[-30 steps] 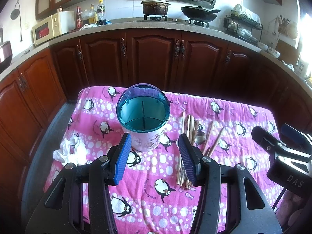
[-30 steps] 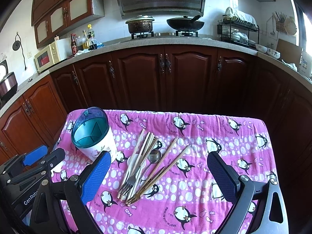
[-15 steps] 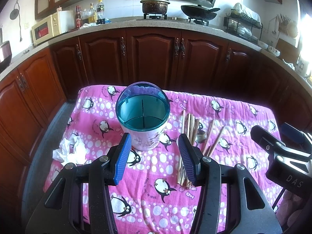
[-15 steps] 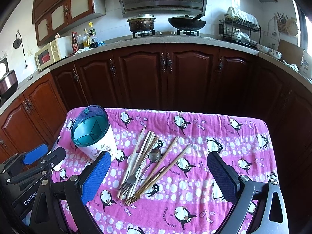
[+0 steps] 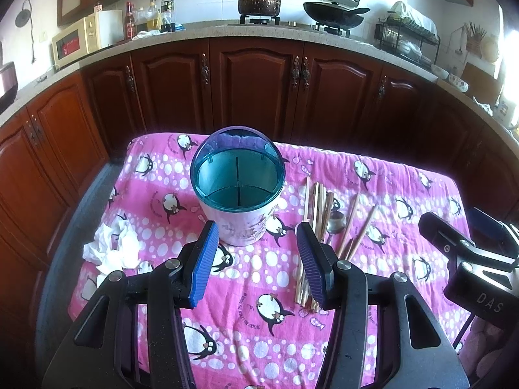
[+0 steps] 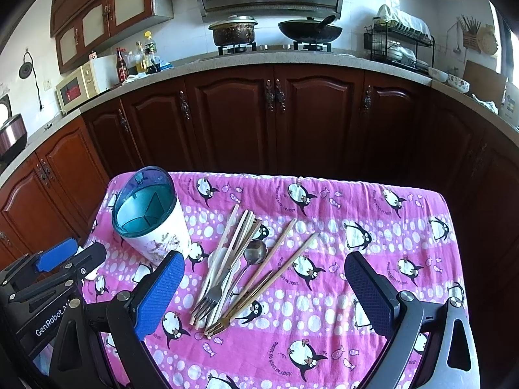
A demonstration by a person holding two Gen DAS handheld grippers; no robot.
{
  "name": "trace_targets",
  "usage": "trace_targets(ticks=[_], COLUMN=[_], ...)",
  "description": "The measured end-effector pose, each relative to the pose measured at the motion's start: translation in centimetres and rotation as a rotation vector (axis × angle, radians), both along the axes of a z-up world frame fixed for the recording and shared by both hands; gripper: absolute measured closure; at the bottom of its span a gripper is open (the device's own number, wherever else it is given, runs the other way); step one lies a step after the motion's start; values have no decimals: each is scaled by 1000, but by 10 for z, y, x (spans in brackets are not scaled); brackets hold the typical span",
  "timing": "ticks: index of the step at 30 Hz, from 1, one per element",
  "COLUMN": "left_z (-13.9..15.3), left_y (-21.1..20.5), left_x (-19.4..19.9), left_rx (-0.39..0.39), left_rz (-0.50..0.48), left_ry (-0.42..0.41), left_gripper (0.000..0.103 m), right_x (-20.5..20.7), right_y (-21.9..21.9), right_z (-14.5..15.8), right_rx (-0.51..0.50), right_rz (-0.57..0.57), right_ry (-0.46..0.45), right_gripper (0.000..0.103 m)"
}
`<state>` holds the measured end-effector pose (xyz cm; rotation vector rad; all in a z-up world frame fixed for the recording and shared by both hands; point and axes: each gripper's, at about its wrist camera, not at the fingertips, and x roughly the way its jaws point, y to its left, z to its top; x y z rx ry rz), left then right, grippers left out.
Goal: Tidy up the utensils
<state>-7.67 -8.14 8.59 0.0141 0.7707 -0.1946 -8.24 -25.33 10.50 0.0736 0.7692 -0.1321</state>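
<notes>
A white utensil holder (image 5: pixel 237 191) (image 6: pixel 152 223) with a teal divided insert stands empty on the pink penguin cloth (image 5: pixel 259 269) (image 6: pixel 324 259). To its right lies a loose pile of wooden chopsticks (image 5: pixel 319 207) (image 6: pixel 241 236), a metal spoon (image 5: pixel 335 222) (image 6: pixel 254 253) and forks (image 6: pixel 211 295). My left gripper (image 5: pixel 258 253) hovers open just in front of the holder, nothing between its blue pads. My right gripper (image 6: pixel 262 288) is open wide above the near end of the utensil pile, not touching it.
A crumpled white tissue (image 5: pixel 112 249) lies on the cloth's left edge. Dark wooden cabinets (image 6: pixel 275 113) and a counter with a microwave (image 5: pixel 79 37), bottles, a pot (image 6: pixel 233 30) and a wok stand behind the table. The right gripper's body (image 5: pixel 470 259) shows at the right in the left wrist view.
</notes>
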Motion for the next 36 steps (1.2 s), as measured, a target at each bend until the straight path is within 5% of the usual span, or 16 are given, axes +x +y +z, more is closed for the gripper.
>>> trace_targets(ticks=[11,22,24,36], left_z=[-33,-59,-60,-69], left_y=[6,-27,-40,-112], left_x=[12,26,30,89], left_rx=[-36,-20,-6,88], left_rz=[-41,-143,-174,-279], left_ry=[70,133,131,176], left_gripper=[53,53,53,55], right_x=[13,40,49,91], right_y=[-35,-64,-72,-111], right_z=[-44,-99,-106,-145], right_rx=[65,159,185,275], right_rz=[-24,-7,-13,-73], right_ry=[88,177,188,248], right_gripper=[5,27,39,49])
